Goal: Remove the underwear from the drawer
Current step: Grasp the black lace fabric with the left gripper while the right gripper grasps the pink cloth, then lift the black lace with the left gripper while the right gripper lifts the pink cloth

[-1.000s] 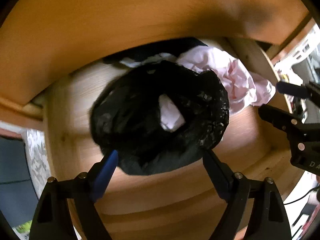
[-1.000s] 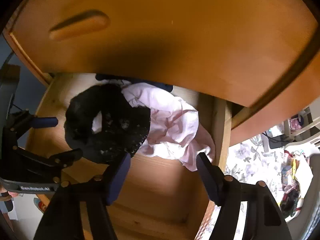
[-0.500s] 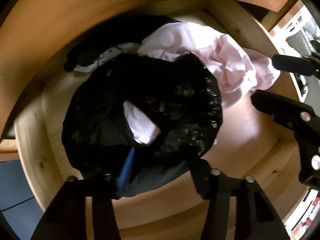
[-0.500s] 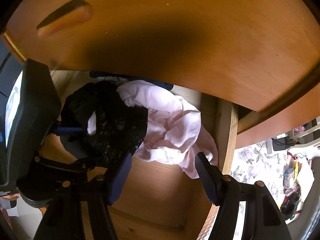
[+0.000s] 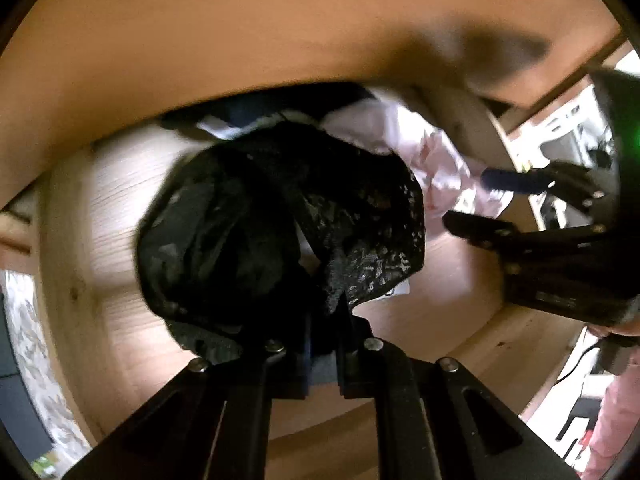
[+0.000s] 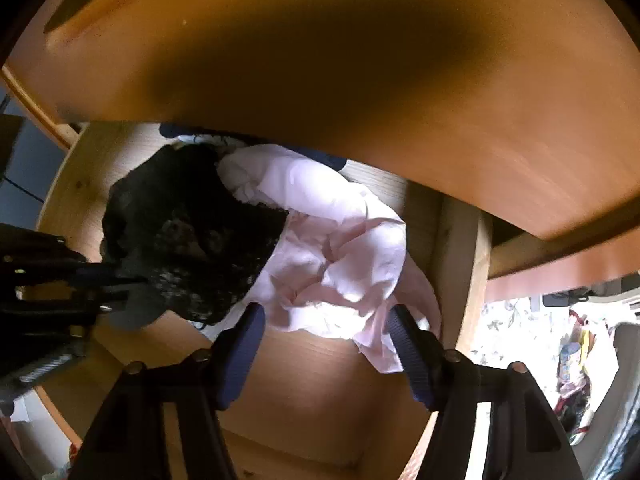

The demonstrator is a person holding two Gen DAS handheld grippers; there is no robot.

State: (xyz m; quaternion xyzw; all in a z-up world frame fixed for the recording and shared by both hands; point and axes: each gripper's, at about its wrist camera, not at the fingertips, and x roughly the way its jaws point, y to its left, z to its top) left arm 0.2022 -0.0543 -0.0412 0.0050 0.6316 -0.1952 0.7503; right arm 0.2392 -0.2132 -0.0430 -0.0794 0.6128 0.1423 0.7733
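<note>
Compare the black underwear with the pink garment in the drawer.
The black underwear is lacy and dark; the pink garment is plain and pale. The left tongs are shut on the black underwear's edge, having just closed; the pink garment lies ungripped, its edge between the open right tongs. Both are crumpled and touching in the drawer.

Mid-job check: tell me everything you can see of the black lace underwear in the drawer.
The black lace underwear is a crumpled, bunched mound with a patterned lace edge and a smoother dark panel. It lies on the pale wooden drawer floor, its far side overlapping the pink garment. The left gripper has just closed, and its pads pinch the near edge. The right gripper is open by the pink garment, apart from the underwear.
</note>
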